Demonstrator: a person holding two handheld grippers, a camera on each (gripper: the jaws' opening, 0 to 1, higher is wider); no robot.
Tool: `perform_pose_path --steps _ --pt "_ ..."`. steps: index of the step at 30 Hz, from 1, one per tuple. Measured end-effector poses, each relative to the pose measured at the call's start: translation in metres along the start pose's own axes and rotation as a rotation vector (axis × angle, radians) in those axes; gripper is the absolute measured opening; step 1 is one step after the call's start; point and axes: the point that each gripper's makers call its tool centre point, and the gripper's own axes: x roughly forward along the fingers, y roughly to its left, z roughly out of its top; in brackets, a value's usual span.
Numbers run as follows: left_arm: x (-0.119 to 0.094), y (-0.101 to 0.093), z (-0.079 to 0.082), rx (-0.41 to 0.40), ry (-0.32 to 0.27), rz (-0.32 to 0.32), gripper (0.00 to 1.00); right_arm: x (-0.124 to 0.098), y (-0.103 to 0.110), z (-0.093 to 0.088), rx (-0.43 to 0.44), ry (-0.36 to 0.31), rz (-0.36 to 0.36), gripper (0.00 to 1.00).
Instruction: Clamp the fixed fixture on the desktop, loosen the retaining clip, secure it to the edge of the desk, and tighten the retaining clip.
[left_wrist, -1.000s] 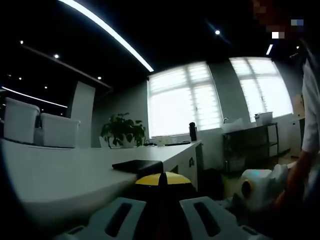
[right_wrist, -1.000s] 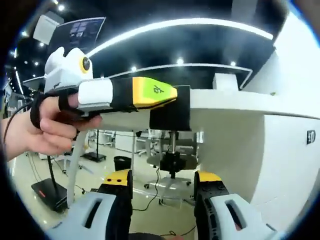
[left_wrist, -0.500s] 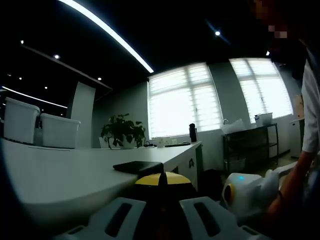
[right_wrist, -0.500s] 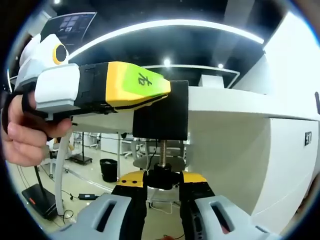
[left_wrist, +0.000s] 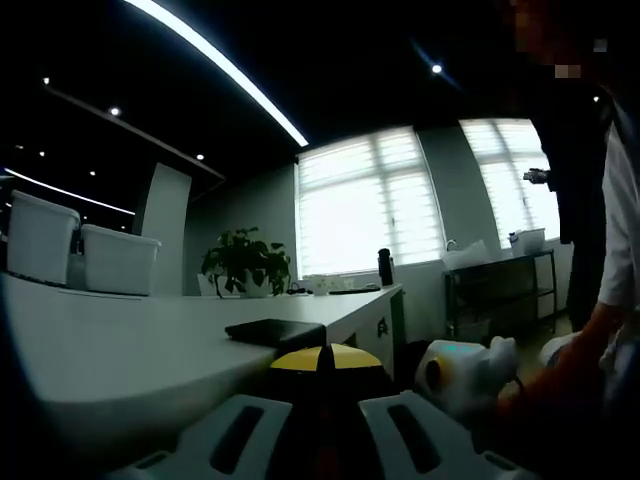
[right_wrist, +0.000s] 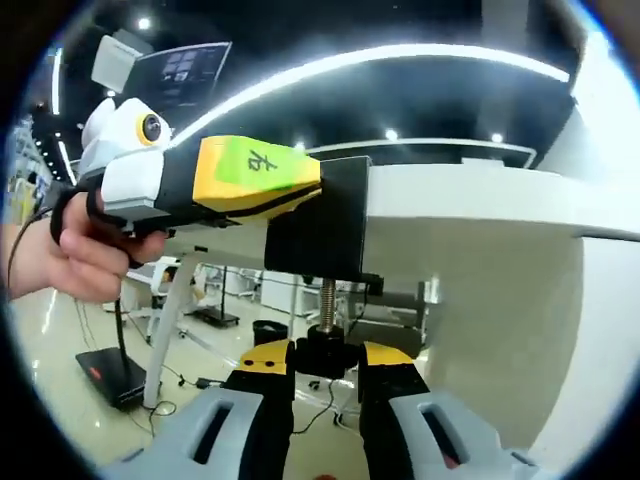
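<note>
Since a second before, the right tool had come up under the bench edge and its jaws had drawn together onto the black screw knob of the clamp; half a second before they already gripped it, and that grip was unchanged. The left tool held the clamp's upper part on the bench edge, jaws pressed together on it. Judged: placement done, tightening in hand.

In the left gripper view the white bench carried a dark flat pad, two white bins and a potted plant. Bright windows stood behind, under strip lights.
</note>
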Motion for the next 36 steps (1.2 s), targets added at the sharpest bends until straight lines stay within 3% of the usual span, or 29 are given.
perform_pose_path --steps 4,9,17,19,21,24,26,28,30,32,34,36 --pt "0.000 0.000 0.000 0.002 0.003 0.000 0.02 0.002 0.005 0.000 -0.043 0.014 0.158 0.23" --pt "0.000 0.001 0.000 -0.010 -0.005 -0.001 0.02 0.002 0.011 0.000 -0.045 0.028 0.300 0.23" --pt "0.000 0.000 -0.002 -0.007 0.006 -0.002 0.02 0.005 0.012 -0.001 -0.011 0.018 0.333 0.23" --pt "0.000 0.000 -0.003 -0.008 0.006 -0.001 0.02 0.004 0.012 -0.001 -0.010 0.010 0.290 0.24" --pt "0.000 0.000 -0.003 -0.010 0.006 -0.001 0.02 0.001 0.007 -0.002 -0.020 0.003 0.195 0.27" --pt "0.000 0.000 -0.002 -0.015 0.003 -0.003 0.02 -0.003 0.014 -0.010 -0.086 0.011 0.069 0.43" --pt "0.000 0.000 -0.002 -0.016 0.000 -0.003 0.02 -0.005 0.016 -0.012 -0.075 0.007 -0.027 0.46" --pt "0.000 0.000 -0.003 -0.016 0.000 -0.001 0.02 -0.009 0.017 -0.010 0.020 -0.004 -0.116 0.46" --pt "0.000 0.000 -0.003 -0.013 0.003 -0.002 0.02 -0.017 0.014 -0.001 0.205 -0.079 -0.242 0.49" --pt "0.000 0.000 -0.003 -0.010 0.006 -0.004 0.02 -0.022 0.016 0.000 0.252 -0.097 -0.307 0.46" --pt "0.000 0.000 -0.004 -0.005 0.009 0.000 0.02 -0.017 0.024 -0.002 0.145 -0.045 -0.294 0.49" --pt "0.000 0.000 -0.004 0.000 0.013 0.000 0.02 -0.015 0.017 -0.002 0.031 -0.028 -0.341 0.49"
